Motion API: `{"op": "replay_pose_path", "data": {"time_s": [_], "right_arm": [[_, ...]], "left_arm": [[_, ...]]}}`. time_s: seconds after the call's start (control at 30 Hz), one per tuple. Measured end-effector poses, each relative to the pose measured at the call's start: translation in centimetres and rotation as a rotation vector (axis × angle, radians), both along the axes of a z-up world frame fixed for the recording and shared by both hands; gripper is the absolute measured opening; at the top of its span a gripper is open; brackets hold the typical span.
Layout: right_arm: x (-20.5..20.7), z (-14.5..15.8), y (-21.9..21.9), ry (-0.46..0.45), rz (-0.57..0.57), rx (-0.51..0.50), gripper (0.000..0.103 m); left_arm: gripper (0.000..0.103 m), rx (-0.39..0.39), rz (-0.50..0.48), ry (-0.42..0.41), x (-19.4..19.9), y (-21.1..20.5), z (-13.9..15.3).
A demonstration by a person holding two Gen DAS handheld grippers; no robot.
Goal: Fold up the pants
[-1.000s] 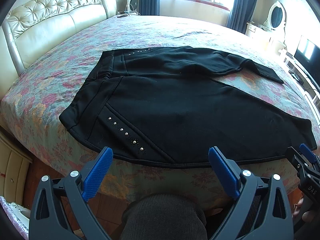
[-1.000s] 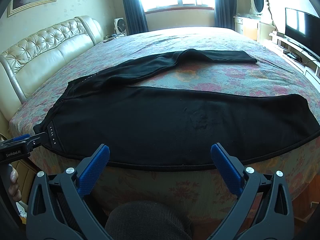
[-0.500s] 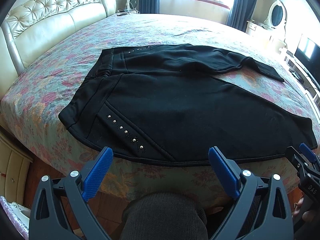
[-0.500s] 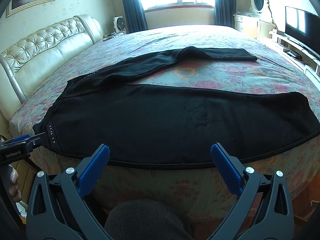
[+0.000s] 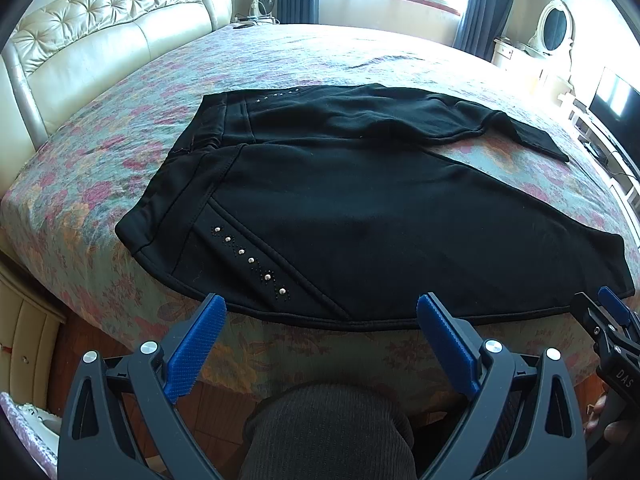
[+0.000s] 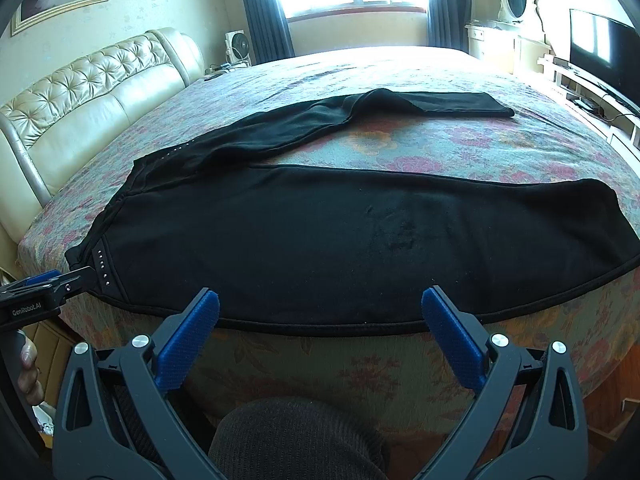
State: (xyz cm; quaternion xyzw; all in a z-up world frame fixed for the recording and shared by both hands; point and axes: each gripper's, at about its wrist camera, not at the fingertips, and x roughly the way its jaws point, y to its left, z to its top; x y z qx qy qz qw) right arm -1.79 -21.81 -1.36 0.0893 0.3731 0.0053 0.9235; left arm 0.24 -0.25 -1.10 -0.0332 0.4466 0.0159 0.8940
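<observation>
- Black pants (image 5: pixel 360 216) lie spread flat on a bed (image 5: pixel 120 160) with a floral cover; waistband toward the padded cream headboard (image 5: pixel 100 32), legs running away toward the TV side.
- Near leg lies along the bed's front edge, its hem seam just at the drop of the mattress. Far leg (image 6: pixel 320 120) angles off across the cover with a kink partway along, leaving a wedge of floral cover between the two legs.
- Row of small silver studs (image 5: pixel 248 258) on the near hip, slanting toward the edge seam.
- Left gripper (image 5: pixel 320 320): blue-padded fingers (image 5: pixel 196 344) spread wide, grasping nothing, held off the bed's front edge just short of the hip seam. No contact with the cloth.
- Right gripper (image 6: pixel 320 316): fingers (image 6: pixel 452 340) likewise released and wide apart, empty, in front of the near leg's mid-section, clear of the fabric.
- Each gripper shows at the margin of the other's view: the left one at the far left of the right wrist view, near the studded hip corner.
- A dark ribbed sleeve (image 5: pixel 328 432) fills the bottom centre below the fingers.
- Window with dark curtains (image 6: pixel 260 8) behind the bed; television (image 6: pixel 600 52) at right.
</observation>
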Motion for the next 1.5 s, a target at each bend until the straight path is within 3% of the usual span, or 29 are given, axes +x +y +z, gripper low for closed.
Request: {"op": "replay_pose_path", "data": {"time_s": [0.87, 1.03, 1.17, 1.3, 1.4, 1.5], "right_arm": [[0.4, -0.3, -0.3, 0.029, -0.006, 0.013, 0.101], [0.9, -0.4, -0.4, 0.043, -0.001, 0.030, 0.101], [1.7, -0.4, -0.7, 0.050, -0.009, 0.041, 0.101], [3.1, -0.7, -0.9, 0.067, -0.012, 0.047, 0.101], [4.4, -0.7, -0.9, 0.075, -0.006, 0.056, 0.101], [5.7, -0.8, -0.5, 0.081, 0.015, 0.061, 0.101]], "left_arm": [[0.096, 0.012, -0.033, 0.001, 0.0, -0.5, 0.0], [0.096, 0.039, -0.056, -0.042, 0.3, -0.4, 1.0], [0.096, -0.047, -0.079, -0.052, 2.7, 1.8, 2.2], [0.096, -0.303, -0.181, 0.055, 6.8, 5.9, 1.5], [0.096, -0.272, -0.080, 0.069, 10.3, 9.9, 1.2], [0.096, -0.271, -0.061, 0.067, 14.6, 14.3, 0.8]]}}
